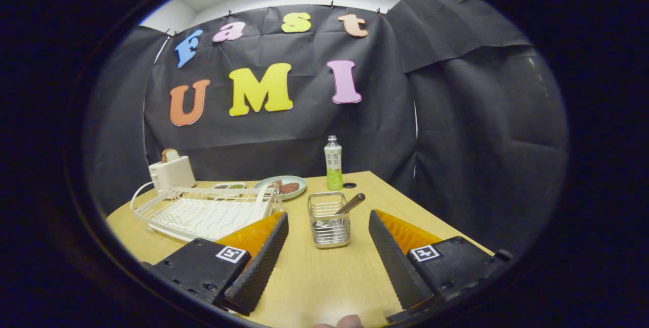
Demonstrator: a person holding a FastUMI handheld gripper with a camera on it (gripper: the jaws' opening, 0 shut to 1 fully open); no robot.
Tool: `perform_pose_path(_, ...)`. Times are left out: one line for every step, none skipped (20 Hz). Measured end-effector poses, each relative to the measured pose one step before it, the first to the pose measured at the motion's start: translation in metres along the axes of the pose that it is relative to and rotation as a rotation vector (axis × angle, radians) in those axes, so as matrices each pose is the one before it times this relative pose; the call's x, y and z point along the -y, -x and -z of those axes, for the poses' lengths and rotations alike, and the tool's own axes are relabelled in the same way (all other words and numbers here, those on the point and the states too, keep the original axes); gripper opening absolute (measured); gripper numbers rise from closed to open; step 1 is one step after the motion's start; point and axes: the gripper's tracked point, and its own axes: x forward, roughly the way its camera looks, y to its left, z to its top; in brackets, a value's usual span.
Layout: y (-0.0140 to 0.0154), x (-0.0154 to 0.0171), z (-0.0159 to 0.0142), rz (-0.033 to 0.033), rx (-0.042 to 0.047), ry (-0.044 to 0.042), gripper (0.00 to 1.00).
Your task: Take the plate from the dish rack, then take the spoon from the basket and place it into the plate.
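My gripper [328, 215] is open above the wooden table, its fingers spread wide with nothing held. Just ahead, between the two fingertips, stands a small metal wire basket [329, 221]. A spoon with a brown handle [351, 203] leans out of it to the right. The white wire dish rack [203, 211] sits left of the basket, partly behind my left finger [258, 262]. I cannot make out a plate among its white wires. A pale green plate [299, 182] with brown food lies beyond the rack.
A white toaster [171, 173] with bread in it stands behind the rack. A bottle with a green label [333, 166] stands at the table's far edge beside a dark round hole [349, 185]. A small dish [228, 185] lies near the toaster. The table's right edge [436, 219] runs close by.
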Motion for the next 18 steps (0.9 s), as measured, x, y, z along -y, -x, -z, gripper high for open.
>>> perform_pose_path(-0.00973, 0.00555, -0.00081, 0.01081, 0.00187, 0.00462, 1.00)
perform_pose_path(-0.00855, 0.00530, -0.00062, 0.00631, -0.00004, 0.00403, 1.00)
perform_pose_path(-0.00973, 0.00225, -0.00109, -0.00159, 0.00184, -0.00098, 1.00)
perform_pose_path(-0.00884, 0.00096, -0.00151, -0.00874, 0.00056, -0.00259, 1.00)
perform_pose_path(-0.00819, 0.00174, 0.00068, -0.01004, -0.00654, -0.00154, 1.00)
perform_pose_path(-0.00686, 0.00086, -0.00003, -0.01116, -0.00505, -0.00639, 1.00)
perform_pose_path(-0.00844, 0.00115, 0.00246, -0.00653, -0.01224, -0.00907, 1.00)
perform_pose_path(-0.00686, -0.00034, 0.00229, -0.00841, -0.01012, -0.00692, 1.00)
perform_pose_path(-0.00665, 0.00373, 0.00262, 0.00190, -0.01151, -0.00145, 1.00)
perform_pose_path(-0.00521, 0.00198, 0.00140, -0.00120, -0.00634, -0.00041, 0.96)
perform_pose_path(-0.00460, 0.00173, -0.00117, 0.00150, -0.00044, -0.00359, 0.94)
perform_pose_path(-0.00309, 0.00079, -0.00189, -0.00083, 0.00060, -0.00481, 0.88)
perform_pose_path(-0.00202, 0.00144, -0.00092, -0.00058, 0.00313, -0.00617, 0.84)
perform_pose_path(-0.00224, -0.00013, -0.00225, 0.00113, 0.00468, -0.00159, 0.77)
perform_pose_path(-0.00204, 0.00140, -0.00021, 0.00243, 0.00089, -0.00054, 0.73)
perform_pose_path(-0.00094, -0.00040, -0.00037, -0.00187, -0.00256, -0.00075, 0.69)
perform_pose_path(-0.00075, 0.00038, -0.00027, 0.00085, 0.00029, -0.00085, 0.64)
perform_pose_path(0.00077, -0.00012, -0.00167, -0.00134, 0.00434, -0.00173, 0.59)
